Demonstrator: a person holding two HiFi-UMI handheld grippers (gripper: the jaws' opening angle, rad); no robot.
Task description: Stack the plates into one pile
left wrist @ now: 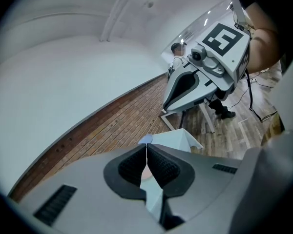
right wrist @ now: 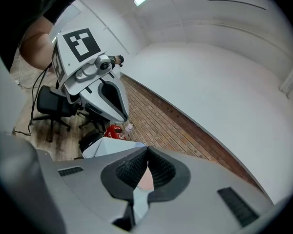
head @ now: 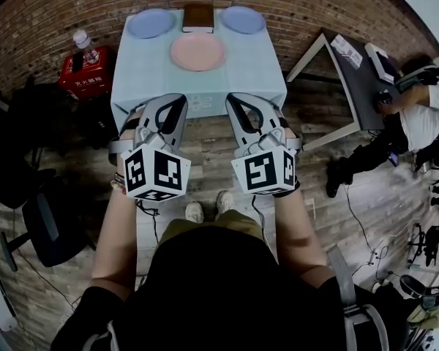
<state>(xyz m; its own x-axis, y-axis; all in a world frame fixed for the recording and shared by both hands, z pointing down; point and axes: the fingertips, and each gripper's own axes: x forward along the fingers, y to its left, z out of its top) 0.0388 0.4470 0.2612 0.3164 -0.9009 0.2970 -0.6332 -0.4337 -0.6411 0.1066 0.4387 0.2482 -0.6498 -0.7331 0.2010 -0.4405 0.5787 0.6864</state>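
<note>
Head view, steeply down over the person's own arms and shoes.

At 12 o'clock: square table [head: 143, 75] under a pale blue cloth, set against a red-brick wall [head: 58, 13].

On the table, three plates lying flat, none stacked:
- pink round plate [head: 197, 52] at the centre
- pale blue round plate [head: 151, 23] at 11 o'clock of the pink one
- second blue round plate [head: 242, 19] at 1 o'clock of the pink one

Between the two blue plates, at 12 o'clock of the pink plate: brown rectangular book-like block [head: 198, 17].

Left gripper [left wrist: 146, 150]: held in the air at 6 o'clock of the table, short of its near edge. Ribbed black fingers [left wrist: 132, 167] closed tip to tip, nothing clamped.

Right gripper [right wrist: 147, 152]: just beside the left one, at its 3 o'clock. Fingers [right wrist: 161, 172] likewise met at the tips, empty.

Both pointed toward 12 o'clock, both well apart from every plate.

Surroundings:
- red crate [head: 85, 75] at 9 o'clock of the table, clear bottle [head: 81, 40] by its far side
- black office chair [head: 47, 225] at 8 o'clock
- person in a white top [head: 424, 115] at a dark desk [head: 355, 79] at 3 o'clock
- wooden plank floor [head: 205, 134] underfoot
</note>
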